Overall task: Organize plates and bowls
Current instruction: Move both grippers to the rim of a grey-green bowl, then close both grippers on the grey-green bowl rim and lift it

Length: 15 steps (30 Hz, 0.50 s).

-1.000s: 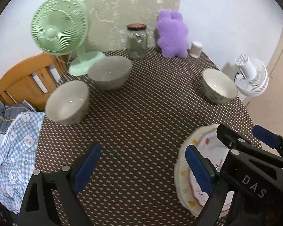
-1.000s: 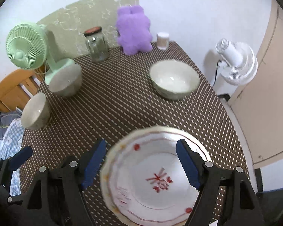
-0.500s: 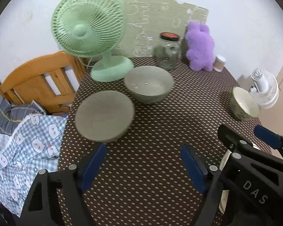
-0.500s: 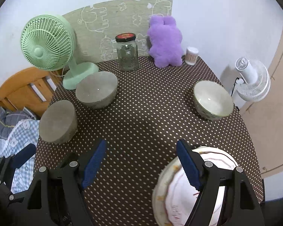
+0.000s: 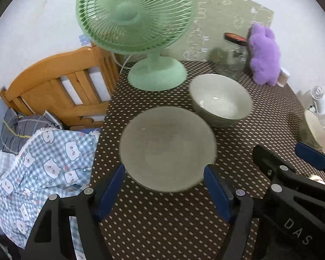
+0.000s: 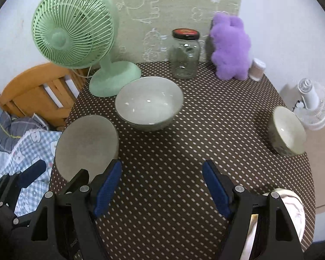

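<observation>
Three grey-green bowls stand on the dotted brown table. In the left wrist view the nearest bowl [image 5: 168, 148] sits between my open left gripper's [image 5: 164, 186] fingers, not clamped. A second bowl [image 5: 220, 99] stands just behind it. In the right wrist view these show as the left bowl [image 6: 86, 143] and middle bowl [image 6: 149, 103]; a third bowl [image 6: 287, 134] stands at the right edge. My right gripper [image 6: 162, 186] is open and empty over bare table. A white patterned plate [image 6: 292, 205] peeks out behind its right finger.
A green desk fan [image 6: 75, 32], a glass jar [image 6: 185, 54], a purple plush toy [image 6: 230, 47] and a small cup [image 6: 257, 68] line the table's back. A wooden chair [image 5: 60, 86] and checked bedding [image 5: 39, 160] lie left; a white fan [image 6: 312, 104] right.
Both grippers have swung left, away from the plate. My left gripper has closed in on the left bowl until the bowl sits between its fingers. The plate has slid out of view.
</observation>
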Tool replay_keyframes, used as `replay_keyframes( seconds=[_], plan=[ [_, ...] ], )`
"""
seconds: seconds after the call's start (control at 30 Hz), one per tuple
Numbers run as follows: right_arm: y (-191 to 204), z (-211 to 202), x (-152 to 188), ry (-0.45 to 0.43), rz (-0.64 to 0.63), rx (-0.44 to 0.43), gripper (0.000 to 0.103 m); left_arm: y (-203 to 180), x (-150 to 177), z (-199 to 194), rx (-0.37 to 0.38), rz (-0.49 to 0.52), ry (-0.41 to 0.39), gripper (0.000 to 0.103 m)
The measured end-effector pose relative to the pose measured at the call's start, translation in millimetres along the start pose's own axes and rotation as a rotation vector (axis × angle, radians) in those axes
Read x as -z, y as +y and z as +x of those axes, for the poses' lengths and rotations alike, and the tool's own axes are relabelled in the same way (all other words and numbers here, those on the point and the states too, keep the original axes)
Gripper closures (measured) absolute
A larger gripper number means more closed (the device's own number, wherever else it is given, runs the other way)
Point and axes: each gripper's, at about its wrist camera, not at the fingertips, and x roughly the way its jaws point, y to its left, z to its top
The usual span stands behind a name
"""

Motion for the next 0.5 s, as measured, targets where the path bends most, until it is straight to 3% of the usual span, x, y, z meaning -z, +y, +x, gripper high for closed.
replay_keyframes(
  seconds=[0.17, 0.43, 0.5],
  plan=[
    [18.3, 21.8, -11.4, 0.005, -0.020, -0.011, 0.027, 16.4, -7.3, 18.4, -0.021, -0.011, -0.013, 0.031],
    [42.6, 59.1, -17.9, 0.045, -0.034, -0.030, 0.034, 34.4, -11.9, 54.7, -0.025, -0.036, 0.032, 0.053],
    [47.5, 66.8, -18.1, 0.058, -0.039, -0.037, 0.043, 35.3, -11.2, 62.6, -0.027, -0.037, 0.048, 0.057]
  ],
)
